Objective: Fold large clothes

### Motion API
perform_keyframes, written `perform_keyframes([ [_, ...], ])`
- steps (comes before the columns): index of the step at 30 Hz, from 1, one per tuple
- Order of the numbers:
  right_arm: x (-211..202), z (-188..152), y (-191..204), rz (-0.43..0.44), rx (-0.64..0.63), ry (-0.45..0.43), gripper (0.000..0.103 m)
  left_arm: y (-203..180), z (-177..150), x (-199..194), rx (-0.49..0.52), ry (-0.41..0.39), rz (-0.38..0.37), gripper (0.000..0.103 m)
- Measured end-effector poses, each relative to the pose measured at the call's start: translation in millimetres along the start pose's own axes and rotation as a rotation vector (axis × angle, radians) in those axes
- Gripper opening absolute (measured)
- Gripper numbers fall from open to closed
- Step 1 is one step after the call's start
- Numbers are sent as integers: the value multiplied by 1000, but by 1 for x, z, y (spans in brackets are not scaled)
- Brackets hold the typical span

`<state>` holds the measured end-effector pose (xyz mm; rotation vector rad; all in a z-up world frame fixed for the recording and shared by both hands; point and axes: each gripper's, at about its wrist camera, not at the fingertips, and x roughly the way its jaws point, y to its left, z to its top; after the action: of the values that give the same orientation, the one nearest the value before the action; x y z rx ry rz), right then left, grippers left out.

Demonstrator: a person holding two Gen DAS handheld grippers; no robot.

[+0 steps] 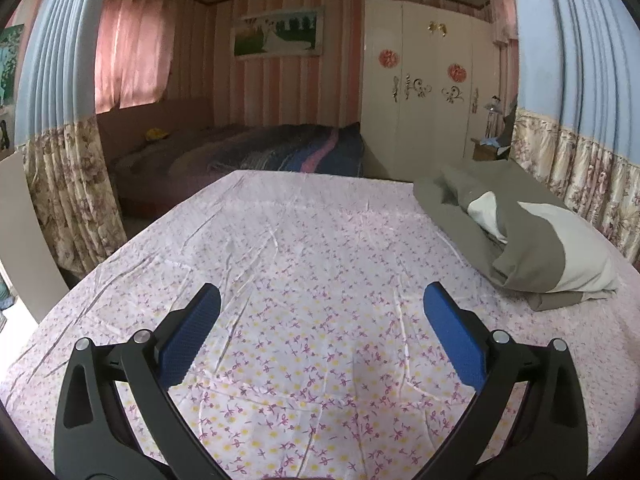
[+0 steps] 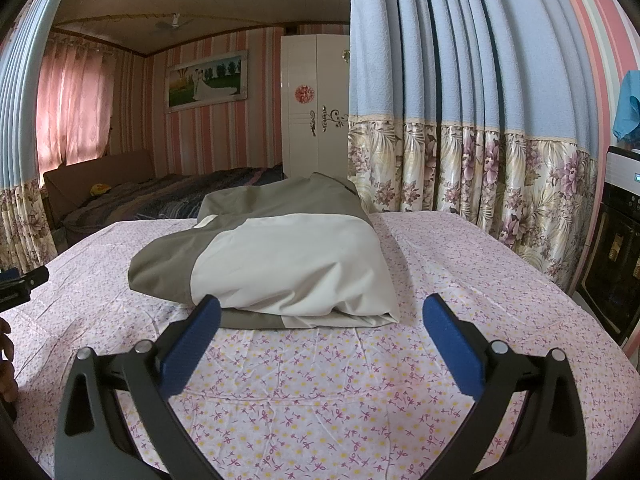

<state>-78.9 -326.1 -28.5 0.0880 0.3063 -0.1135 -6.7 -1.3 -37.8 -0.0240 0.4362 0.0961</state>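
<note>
Blue pads [image 1: 188, 344] of the left gripper [image 1: 322, 300] sit nearest the lens, spread wide with nothing between them, hovering over a flat surface covered by a floral sheet [image 1: 320, 248] printed with small purple and yellow motifs. Whether that surface is a bed or a counter cannot be told. The right gripper [image 2: 322, 312] is likewise spread wide and empty above the same sheet [image 2: 320, 380].

Just ahead of the right gripper, close to its fingertips and apparently not touching them, lies the folded garment [image 2: 288, 260]: a bulky two-tone piece, cream on its near part and olive-grey at its left and far side, stacked in loose layers with a folded edge facing the gripper. From the left gripper the same garment [image 1: 532, 240] lies ahead and well to the right, apart from its fingers, with bare sheet directly in front.

At the left edge of the right wrist view, part of the left gripper [image 2: 22, 282] and part of a hand [image 2: 6, 360] show. Beyond the garment hang blue curtains with floral borders [image 2: 460, 120], and farther back stand a dark bed [image 1: 248, 148] and a white wardrobe [image 1: 424, 92].
</note>
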Motion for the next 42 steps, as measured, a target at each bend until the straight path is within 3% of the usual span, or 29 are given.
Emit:
perform_keyframes([
  [9, 0, 0, 0, 0, 1, 0, 101, 0, 1, 2, 9, 5, 30, 100],
  [42, 0, 1, 0, 1, 1, 1, 101, 0, 1, 4, -2, 16, 30, 100],
])
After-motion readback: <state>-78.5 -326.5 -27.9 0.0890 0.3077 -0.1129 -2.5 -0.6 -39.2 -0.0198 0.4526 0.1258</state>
